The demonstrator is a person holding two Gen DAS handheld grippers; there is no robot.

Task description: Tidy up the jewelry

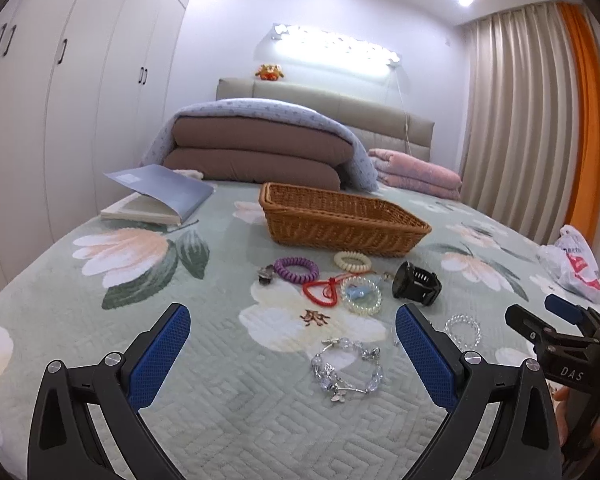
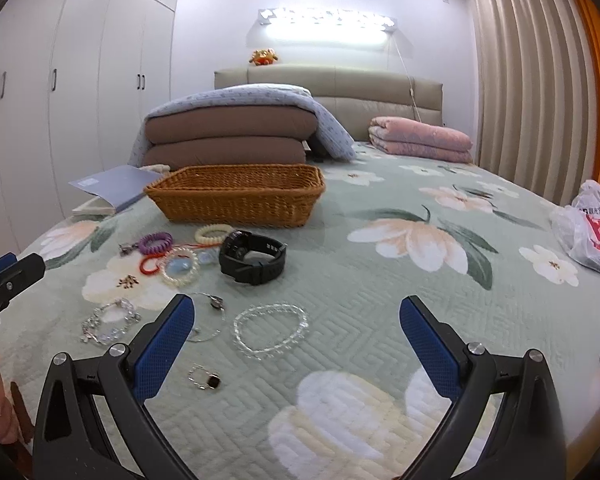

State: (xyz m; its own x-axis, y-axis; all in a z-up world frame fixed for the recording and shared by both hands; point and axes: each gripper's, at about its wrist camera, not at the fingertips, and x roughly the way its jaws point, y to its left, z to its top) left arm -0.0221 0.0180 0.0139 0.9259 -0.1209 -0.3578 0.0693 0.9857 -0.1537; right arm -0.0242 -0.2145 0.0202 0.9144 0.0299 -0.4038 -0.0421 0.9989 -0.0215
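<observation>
Two handheld grippers are held low over a bed (image 1: 236, 400) covered in a green floral quilt, where jewelry is scattered in front of a wicker basket (image 1: 342, 220); the left gripper (image 1: 292, 356) is seen with its blue-padded fingers spread wide and holding nothing, a silver charm bracelet (image 1: 346, 368) lying on the quilt between them; the right gripper (image 2: 296, 348) is likewise shown wide apart and holding nothing, with a clear bead bracelet (image 2: 271, 330) and a small dark-stoned ring (image 2: 206, 378) lying on the quilt between its fingers; closer to the basket, a purple coil hair tie (image 1: 296, 269), a cream coil hair tie (image 1: 353, 261), a red cord loop (image 1: 321, 291), a pale bead bracelet (image 1: 361, 294) and a black watch (image 1: 415, 283) are clustered just beside one another, none of them inside the basket as far as can be seen; an open book (image 1: 160, 196) is set to the left of the basket; folded bedding (image 1: 256, 152) is stacked by the headboard, and a white plastic bag (image 2: 590, 230) is left at the bed's right edge.
</observation>
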